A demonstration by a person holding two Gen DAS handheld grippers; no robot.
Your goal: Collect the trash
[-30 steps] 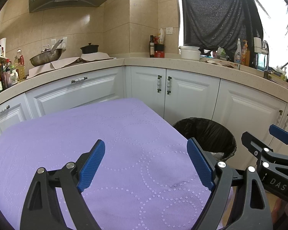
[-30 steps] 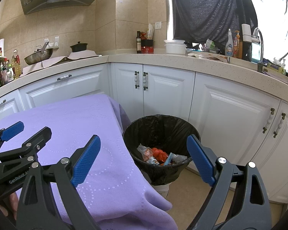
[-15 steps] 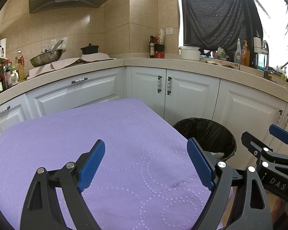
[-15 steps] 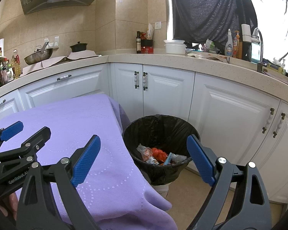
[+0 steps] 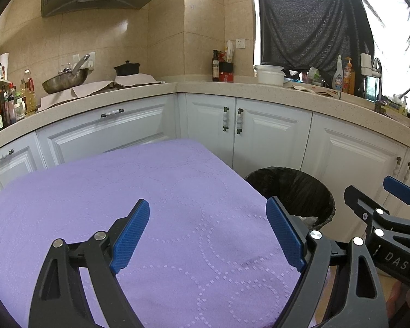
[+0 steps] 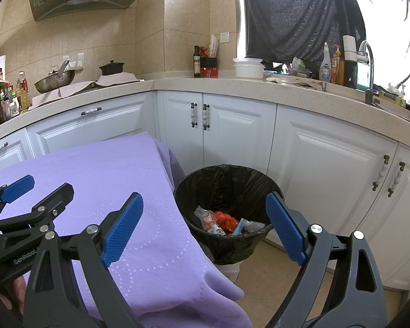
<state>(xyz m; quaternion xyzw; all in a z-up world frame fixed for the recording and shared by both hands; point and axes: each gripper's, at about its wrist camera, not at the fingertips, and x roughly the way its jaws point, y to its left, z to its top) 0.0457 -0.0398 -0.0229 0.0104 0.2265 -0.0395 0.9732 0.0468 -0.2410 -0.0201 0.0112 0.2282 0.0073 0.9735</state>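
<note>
While both tilt slightly downward, the left hand-held gripper (image 5: 207, 232) and right hand-held gripper (image 6: 205, 227) gape wide, holding nothing.

beige tiled walls (image 5: 164, 41); white cabinets (image 6: 328, 164); bright window (image 6: 391, 13)

My left gripper (image 5: 207, 235) points forward and slightly downward, its two blue-padded fingers (image 5: 129, 239) spread wide with nothing between them. My right gripper (image 6: 205, 229) takes the same tilt, jaws equally wide and empty. The two sit side by side, level with each other, each visible at the edge of the other's view. Part of my hand (image 6: 16, 291) shows beneath the left gripper's frame.
</note>
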